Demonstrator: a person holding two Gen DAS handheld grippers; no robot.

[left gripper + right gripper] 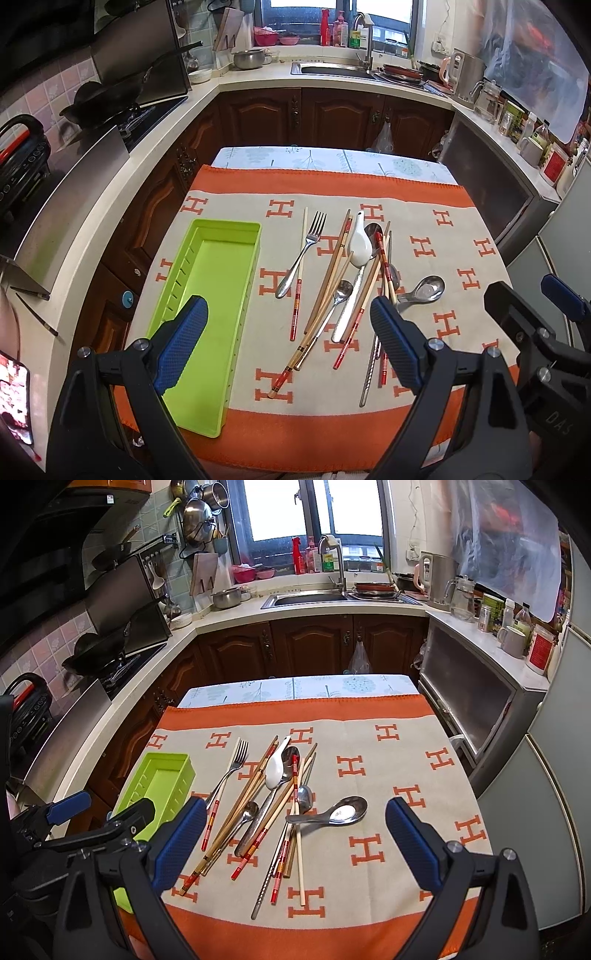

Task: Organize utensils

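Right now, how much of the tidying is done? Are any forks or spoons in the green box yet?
None yet. The green tray holds nothing. Both the left gripper and right gripper are open and carry nothing. Everything is left to sort: the fork, white spoon, metal spoons like the big spoon, and the chopsticks lie jumbled on the orange cloth.

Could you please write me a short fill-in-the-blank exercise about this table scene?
1. The green tray holds ____ utensils.
2. The only fork lies between the tray and the white ____ spoon.
3. Both the left tool and the right tool have their jaws ____.

Missing words: no; ceramic; open
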